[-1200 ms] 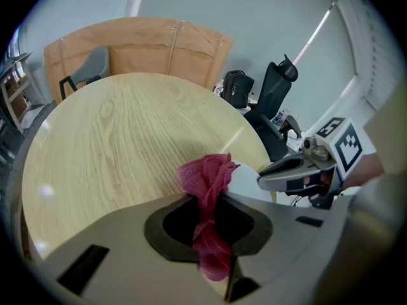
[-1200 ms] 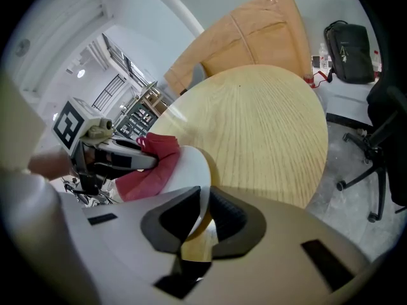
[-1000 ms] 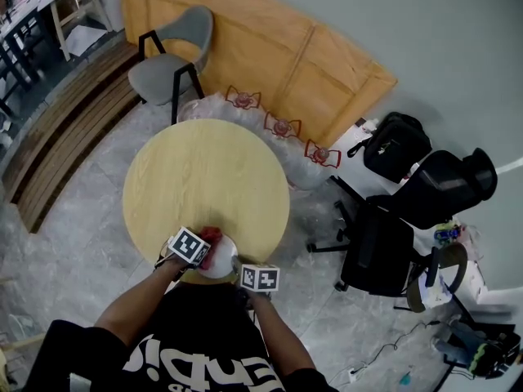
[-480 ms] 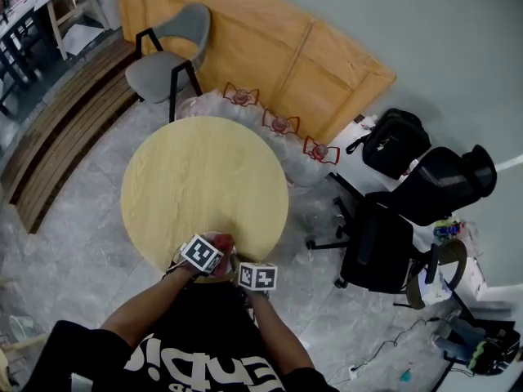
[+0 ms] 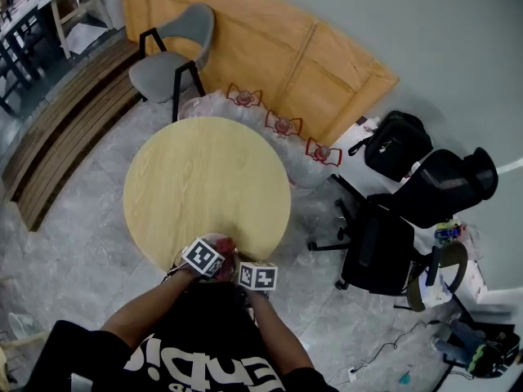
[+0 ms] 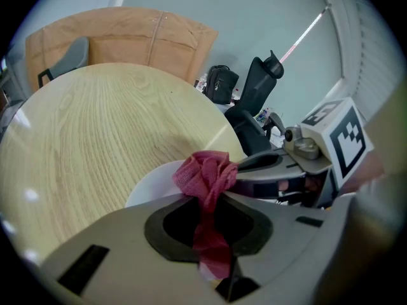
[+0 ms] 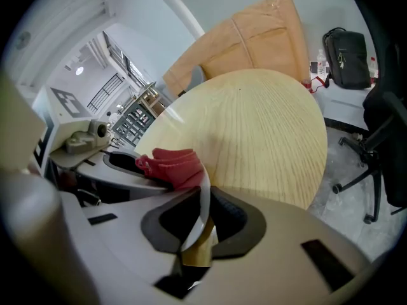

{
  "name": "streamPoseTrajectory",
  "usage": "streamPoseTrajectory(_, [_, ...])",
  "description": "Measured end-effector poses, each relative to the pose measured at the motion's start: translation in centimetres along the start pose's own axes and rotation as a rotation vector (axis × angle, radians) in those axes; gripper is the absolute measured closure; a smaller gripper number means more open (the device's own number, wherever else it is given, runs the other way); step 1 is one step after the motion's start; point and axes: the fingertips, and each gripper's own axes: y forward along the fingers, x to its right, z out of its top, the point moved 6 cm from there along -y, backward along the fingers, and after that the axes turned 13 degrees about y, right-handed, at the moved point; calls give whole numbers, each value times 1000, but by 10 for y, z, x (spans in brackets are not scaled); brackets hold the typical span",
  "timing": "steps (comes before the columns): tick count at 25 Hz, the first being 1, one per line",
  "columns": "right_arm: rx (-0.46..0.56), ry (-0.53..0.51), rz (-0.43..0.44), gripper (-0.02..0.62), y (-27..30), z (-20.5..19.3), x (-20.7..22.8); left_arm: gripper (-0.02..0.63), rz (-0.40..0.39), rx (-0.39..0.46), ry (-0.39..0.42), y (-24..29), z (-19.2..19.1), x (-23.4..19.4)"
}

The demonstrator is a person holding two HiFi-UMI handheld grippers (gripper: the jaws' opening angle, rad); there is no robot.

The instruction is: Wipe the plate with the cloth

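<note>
A white plate (image 6: 147,184) lies at the near edge of the round wooden table (image 5: 204,178). My left gripper (image 6: 205,199) is shut on a bunched red cloth (image 6: 206,173), which rests on the plate. My right gripper (image 7: 203,199) is shut on the plate's rim (image 7: 203,189), right beside the cloth (image 7: 173,165). In the head view both grippers sit close together over the plate, the left gripper (image 5: 209,261) touching the right gripper (image 5: 248,274). Only a sliver of the plate (image 5: 215,238) and a bit of the cloth (image 5: 225,269) show there.
A grey chair (image 5: 172,51) stands beyond the table. A large wooden board (image 5: 270,55) leans on the wall, with wrapped items (image 5: 282,126) at its foot. A black office chair (image 5: 409,211) and a black bag (image 5: 396,145) are at the right.
My left gripper has slid the cloth across the plate towards the right gripper and the near edge, now covering most of the plate. The right gripper has stayed put.
</note>
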Motion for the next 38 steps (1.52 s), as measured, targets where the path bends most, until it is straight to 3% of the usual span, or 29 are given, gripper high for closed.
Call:
streamPoseTrajectory(9, [-7,-13,-1,538,0,-1,-1,538,-10,-14,-6,-15,-30,1])
streamPoseTrajectory(15, [-19,-25,-1,538,0,0,0,540,21,11,-71,-34,-50,-19])
streamPoseTrajectory(20, [-23,-61,-21,538,-1,2,-2,540,29,13,-77,-39,-53,-23])
streamPoseTrajectory(25, [37,-121,-27,538,-14,27,-15,540,31,43,-66,-49,-46,-25])
streamPoseTrajectory(30, [231,-302,79,552,-63,68,-76,540,61,281,-6,-106,8,-21])
streamPoseTrajectory(38, [700,-529,169,571,-184,100,-180,540,291,805,291,-232,85,26])
